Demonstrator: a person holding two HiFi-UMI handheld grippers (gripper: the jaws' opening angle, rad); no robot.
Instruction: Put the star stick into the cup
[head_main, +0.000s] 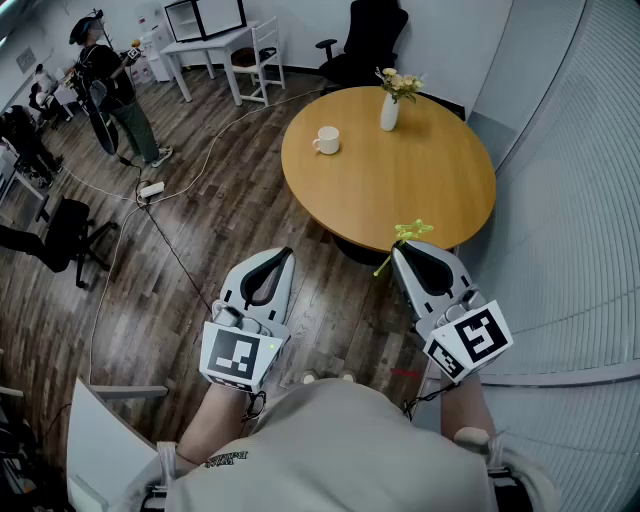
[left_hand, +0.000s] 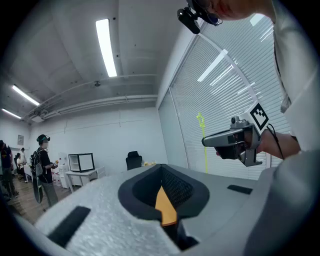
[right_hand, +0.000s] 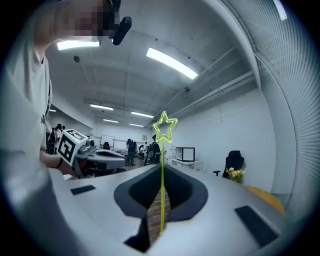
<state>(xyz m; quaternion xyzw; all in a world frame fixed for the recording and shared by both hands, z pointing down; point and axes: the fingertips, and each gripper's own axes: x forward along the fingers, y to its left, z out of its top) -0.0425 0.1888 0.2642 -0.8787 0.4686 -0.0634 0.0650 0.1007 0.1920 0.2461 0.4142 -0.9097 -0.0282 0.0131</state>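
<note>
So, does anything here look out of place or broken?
Nothing really stands out. The cup and the flower vase stand upright on the round table, and nothing is spilled. The star stick is clamped in the right gripper, not bent. Only a loose cable trails across the floor.

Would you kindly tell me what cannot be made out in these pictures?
- Inside of the cup: head view, too small, and its own wall hides any contents.
- Lower end of the star stick: right gripper view, hidden between the right gripper's shut jaws.
- The cup again: outside both gripper views.
</note>
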